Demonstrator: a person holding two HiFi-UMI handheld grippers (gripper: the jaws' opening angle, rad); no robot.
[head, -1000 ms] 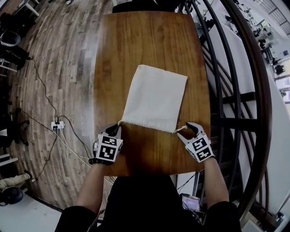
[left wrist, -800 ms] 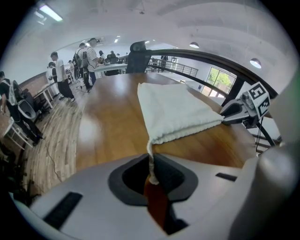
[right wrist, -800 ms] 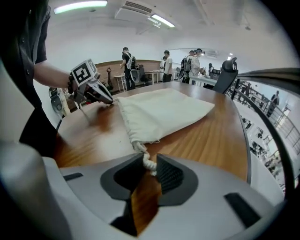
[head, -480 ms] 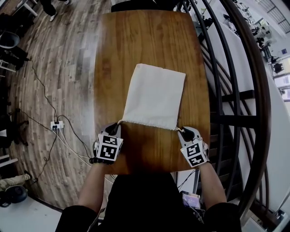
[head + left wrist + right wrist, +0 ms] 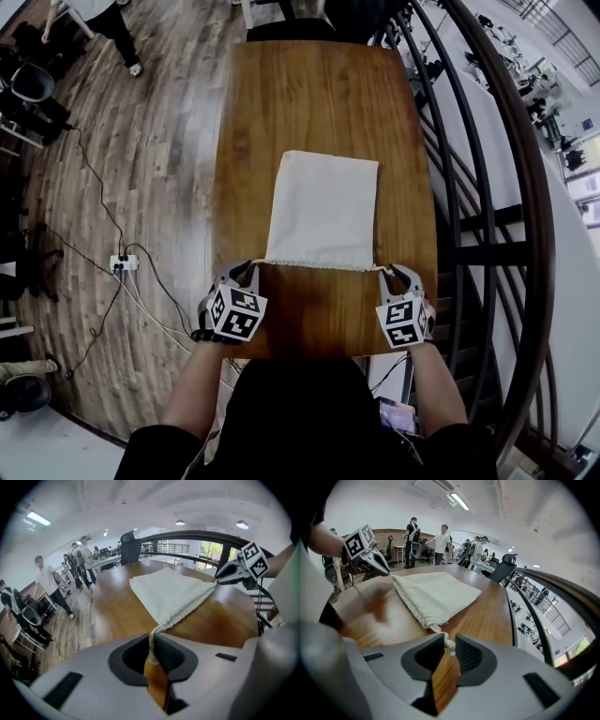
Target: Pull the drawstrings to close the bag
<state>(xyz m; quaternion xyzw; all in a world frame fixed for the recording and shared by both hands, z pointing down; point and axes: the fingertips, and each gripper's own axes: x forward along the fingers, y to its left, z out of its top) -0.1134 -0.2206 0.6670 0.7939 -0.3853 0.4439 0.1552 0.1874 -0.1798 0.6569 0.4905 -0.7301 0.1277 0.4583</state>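
Note:
A cream cloth bag (image 5: 323,208) lies flat on the wooden table (image 5: 319,94), its gathered mouth toward me. My left gripper (image 5: 250,272) is at the mouth's left corner, shut on the left drawstring (image 5: 152,639), which runs taut from the bag (image 5: 171,595) into its jaws. My right gripper (image 5: 395,273) is at the right corner. Its jaws have just been closing and now pinch the knotted right drawstring (image 5: 446,641) coming off the bag (image 5: 436,595). Each gripper shows in the other's view: the right gripper (image 5: 219,577) and the left gripper (image 5: 387,572).
The table's near edge (image 5: 319,354) lies just behind both grippers. A curved dark railing (image 5: 487,187) runs close along the right side. Cables and a power strip (image 5: 123,263) lie on the floor at left. Several people (image 5: 440,543) stand farther off in the room.
The right gripper's jaws went from wide open to closed on the right drawstring. Both grippers rose a little, and the bag's mouth now stretches straight between them.

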